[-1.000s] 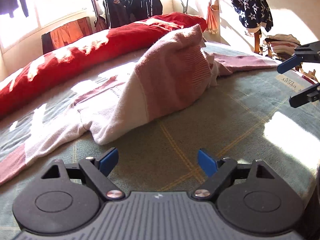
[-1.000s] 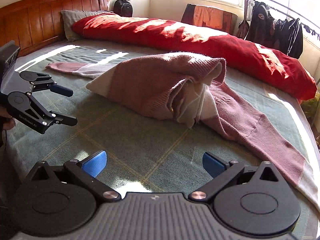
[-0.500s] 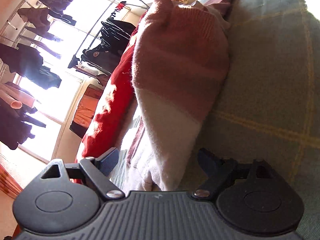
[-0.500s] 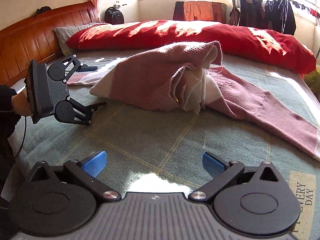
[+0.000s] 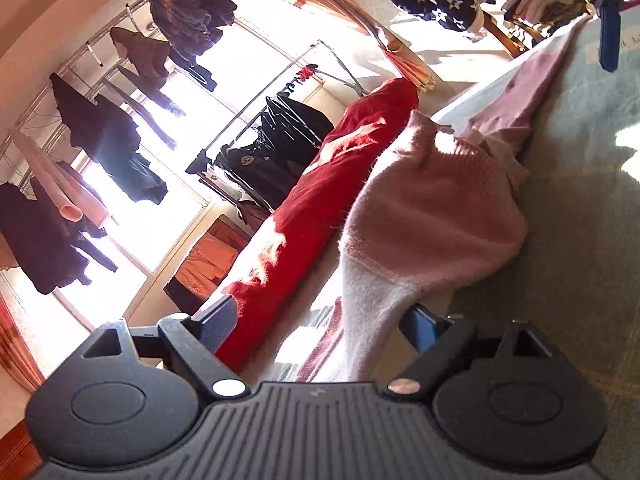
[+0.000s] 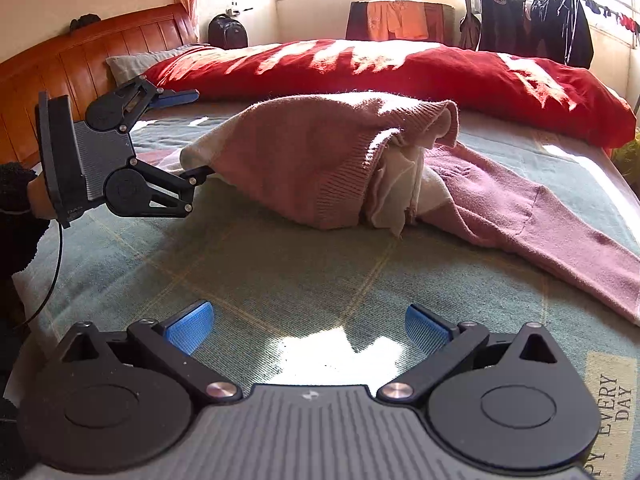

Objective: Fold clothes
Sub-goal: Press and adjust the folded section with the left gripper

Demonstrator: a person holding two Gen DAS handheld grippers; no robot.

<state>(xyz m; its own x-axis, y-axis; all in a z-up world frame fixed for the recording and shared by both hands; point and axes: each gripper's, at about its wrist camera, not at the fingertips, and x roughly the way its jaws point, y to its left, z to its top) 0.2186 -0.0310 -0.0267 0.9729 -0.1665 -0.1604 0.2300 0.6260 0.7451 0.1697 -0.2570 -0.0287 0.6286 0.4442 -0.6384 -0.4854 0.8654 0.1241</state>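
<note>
While spread, left fingers [image 5: 218,326] straddle sweater [image 5: 432,208] edge.

The pink sweater [image 6: 320,160] hides the tip of the left gripper's [image 6: 192,136] lower finger, so contact there can't be judged. The sweater's far sleeve [image 6: 560,240] runs off the right picture edge. A printed label [image 6: 612,404] at the bed's near right corner is cut short, only partly readable.

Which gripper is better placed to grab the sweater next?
Left. The left gripper stands open astride the sweater edge, pale cloth between its fingers. The right gripper is open over bare bedspread.
</note>
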